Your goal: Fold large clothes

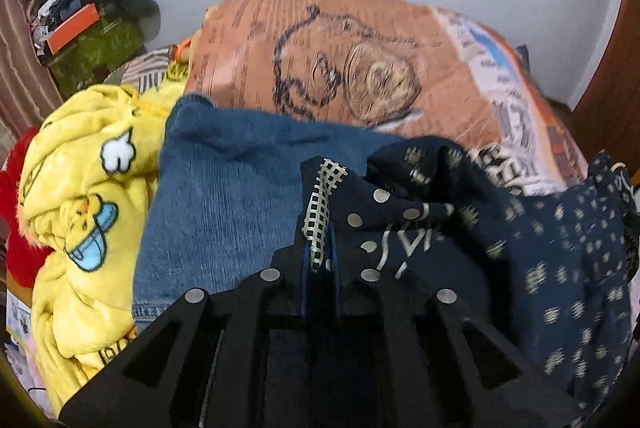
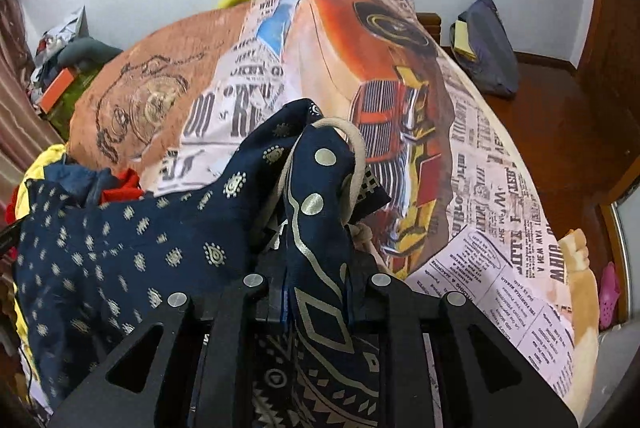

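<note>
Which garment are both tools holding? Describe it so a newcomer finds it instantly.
On the bed with the newspaper-and-orange-car bedspread, look at the clothes heap at the near edge. Beside the blue denim piece and yellow cartoon fleece lies the navy garment: the only one with small gold motifs and a cream drawstring.

— What is hanging there over the bed?

— A large navy garment (image 2: 120, 228) with small pale gold motifs is stretching across, bunched and creased.

— Is it lying flat?

— No, one edge is rising in a folded peak, showing round pale dots and a cream cord loop (image 2: 356, 156). Another corner (image 1: 400, 204) with dots and a checked trim is lifting up too, while the rest is sagging onto the heap.
</note>
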Tool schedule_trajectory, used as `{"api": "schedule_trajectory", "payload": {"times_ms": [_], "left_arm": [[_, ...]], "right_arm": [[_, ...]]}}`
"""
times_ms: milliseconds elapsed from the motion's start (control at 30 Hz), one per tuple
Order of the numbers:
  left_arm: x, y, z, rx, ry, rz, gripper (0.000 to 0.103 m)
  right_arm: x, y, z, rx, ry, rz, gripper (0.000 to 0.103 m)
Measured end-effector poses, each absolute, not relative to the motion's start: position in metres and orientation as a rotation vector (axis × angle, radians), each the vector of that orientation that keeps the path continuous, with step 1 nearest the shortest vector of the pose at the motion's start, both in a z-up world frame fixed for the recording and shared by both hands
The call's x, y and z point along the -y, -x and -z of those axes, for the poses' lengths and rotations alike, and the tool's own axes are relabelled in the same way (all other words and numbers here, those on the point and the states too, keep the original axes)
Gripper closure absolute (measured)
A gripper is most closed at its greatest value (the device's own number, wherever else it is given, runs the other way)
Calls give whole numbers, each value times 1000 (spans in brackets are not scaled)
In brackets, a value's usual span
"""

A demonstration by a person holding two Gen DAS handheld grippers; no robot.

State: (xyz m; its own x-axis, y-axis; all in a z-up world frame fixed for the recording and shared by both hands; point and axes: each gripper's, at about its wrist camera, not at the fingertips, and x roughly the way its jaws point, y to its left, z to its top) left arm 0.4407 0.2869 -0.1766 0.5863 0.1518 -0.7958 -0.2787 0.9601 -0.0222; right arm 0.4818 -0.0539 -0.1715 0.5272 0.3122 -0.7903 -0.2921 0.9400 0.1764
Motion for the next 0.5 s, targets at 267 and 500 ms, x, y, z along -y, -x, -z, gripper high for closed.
{"api": "schedule_trajectory", "payload": {"times_ms": [267, 500], "left_arm": [[-296, -423, 182, -948, 179, -293, 65], [-292, -384, 156, -937, 204, -274, 49]], "right_arm": [[64, -470, 159, -994, -23, -337, 80], [75, -430, 130, -997, 47, -341, 80]]}}
